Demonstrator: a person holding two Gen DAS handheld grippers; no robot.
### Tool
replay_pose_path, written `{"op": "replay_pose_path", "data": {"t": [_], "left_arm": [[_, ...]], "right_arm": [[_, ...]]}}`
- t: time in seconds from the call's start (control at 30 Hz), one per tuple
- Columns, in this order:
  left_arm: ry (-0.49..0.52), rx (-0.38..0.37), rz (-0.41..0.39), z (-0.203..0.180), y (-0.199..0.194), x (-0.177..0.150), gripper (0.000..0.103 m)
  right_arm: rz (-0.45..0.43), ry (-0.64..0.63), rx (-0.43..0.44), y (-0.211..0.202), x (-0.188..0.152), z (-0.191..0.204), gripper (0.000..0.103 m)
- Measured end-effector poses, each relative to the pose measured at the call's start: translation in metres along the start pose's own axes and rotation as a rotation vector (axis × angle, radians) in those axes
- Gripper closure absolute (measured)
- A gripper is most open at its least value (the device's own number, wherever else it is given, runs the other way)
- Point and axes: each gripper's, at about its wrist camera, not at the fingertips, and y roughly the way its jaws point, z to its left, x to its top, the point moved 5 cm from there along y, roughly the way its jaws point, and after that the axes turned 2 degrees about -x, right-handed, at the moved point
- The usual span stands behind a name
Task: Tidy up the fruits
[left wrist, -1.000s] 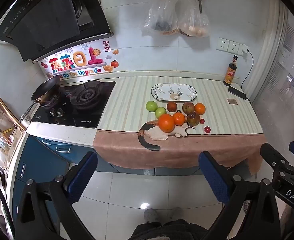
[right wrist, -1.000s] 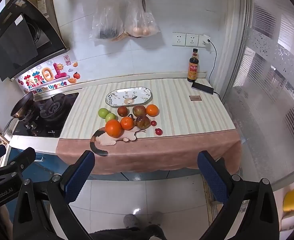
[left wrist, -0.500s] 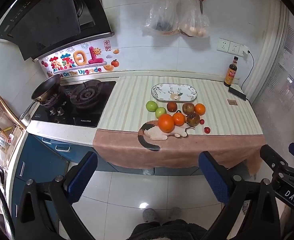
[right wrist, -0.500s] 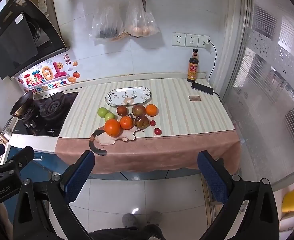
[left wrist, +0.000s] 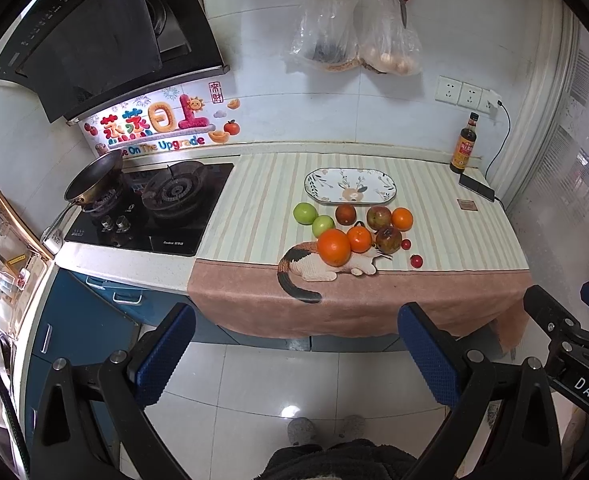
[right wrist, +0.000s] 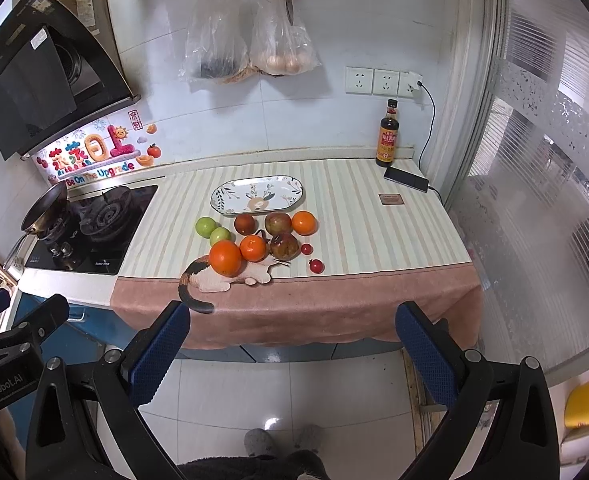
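We hold the left gripper (left wrist: 294, 350) and right gripper (right wrist: 292, 346) wide and empty, well back from the surface (left wrist: 254, 200), where three oranges (left wrist: 333, 247), two green fruits (left wrist: 305, 213), three dark reddish fruits (left wrist: 388, 239) of uncertain kind and two small red ones (left wrist: 416, 261) cluster before the plate (left wrist: 350, 185).

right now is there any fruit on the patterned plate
No, the patterned plate is bare; the oranges, green fruits and the rest all sit on the striped cloth in front of it.
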Motion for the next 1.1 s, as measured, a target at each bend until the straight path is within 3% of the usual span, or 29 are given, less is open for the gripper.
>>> {"op": "replay_pose_path", "data": {"t": [1.1], "left_arm": [[0.003,0.003,0.001,0.002,0.000,0.002,0.000]], "right_arm": [[-0.015,-0.012,0.011,-0.010,-0.001,0.002,0.000]]}}
